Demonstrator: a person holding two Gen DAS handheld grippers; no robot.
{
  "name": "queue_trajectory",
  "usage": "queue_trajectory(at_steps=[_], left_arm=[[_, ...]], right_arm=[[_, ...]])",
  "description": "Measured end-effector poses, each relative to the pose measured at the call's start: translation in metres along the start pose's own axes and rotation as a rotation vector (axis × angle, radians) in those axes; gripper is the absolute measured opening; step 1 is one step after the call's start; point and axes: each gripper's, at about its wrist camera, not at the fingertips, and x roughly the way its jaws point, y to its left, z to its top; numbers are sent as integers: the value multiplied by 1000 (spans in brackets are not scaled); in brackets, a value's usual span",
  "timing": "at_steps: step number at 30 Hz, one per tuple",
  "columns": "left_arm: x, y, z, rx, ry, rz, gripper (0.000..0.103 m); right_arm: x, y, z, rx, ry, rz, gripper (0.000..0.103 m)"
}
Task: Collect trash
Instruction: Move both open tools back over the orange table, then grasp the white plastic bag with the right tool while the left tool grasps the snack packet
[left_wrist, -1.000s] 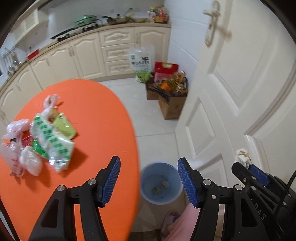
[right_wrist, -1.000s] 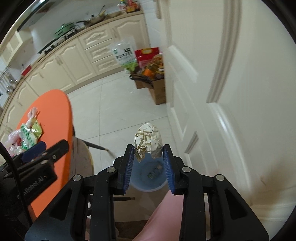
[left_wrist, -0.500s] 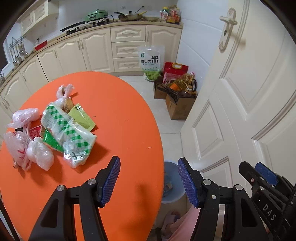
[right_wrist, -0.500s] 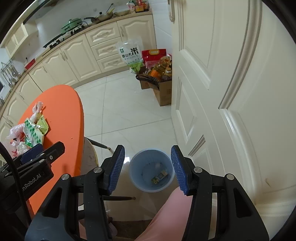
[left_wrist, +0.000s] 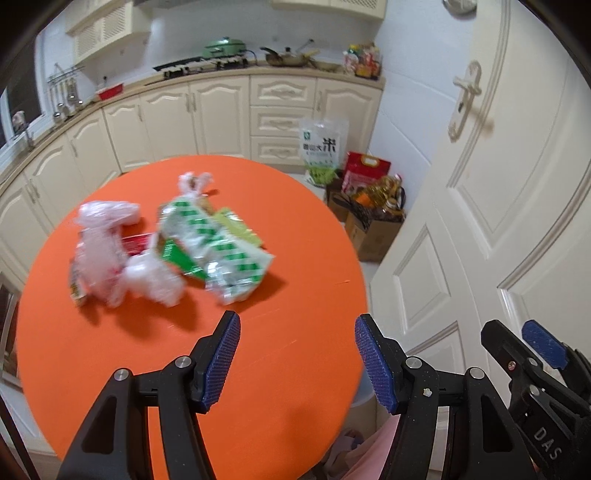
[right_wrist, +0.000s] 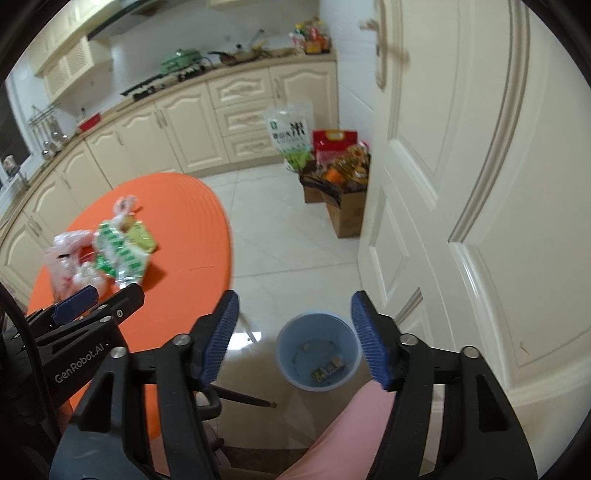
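Below the orange table (right_wrist: 192, 236), the blue bin (right_wrist: 318, 353) has swallowed the wrapper, so the right gripper (right_wrist: 295, 339) is opening empty while the left gripper (left_wrist: 295, 360), wide and empty, has swung over the table toward the remaining trash pile (left_wrist: 173, 243).

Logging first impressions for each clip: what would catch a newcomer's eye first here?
The bright orange table stands out most, with a heap of plastic bags and green wrappers on its far left part. Next comes the blue bin on the floor beside the white door, with a few scraps inside.
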Motion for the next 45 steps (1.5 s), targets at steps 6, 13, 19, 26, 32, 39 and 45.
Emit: queue_trajectory(at_steps=[6,13,19,26,32,39,45], left_arm=[[-44,27,-31,-44,-43,21,62],[-92,63,-70,-111,-96,54,69],[-118,95,-94,-171,-104,94,69],[-127,128,-98,-219,-90,128,70],[-115,167,-86,-290,-56,163,70],[-84,218,-63,-374,-4,174,70],[-50,252,-41,-425,42,166,70]], right_arm=[[-29,37,-17,-44,-33,46,76],[-57,78,-41,-111,-72,80,82],[-65,114,-55,-166,-83,121,94],[-54,149,-61,-224,-55,152,94],[-31,180,-49,-273,-20,196,93],[16,224,-29,-339,55,243,86],[68,260,-13,-398,137,243,80]])
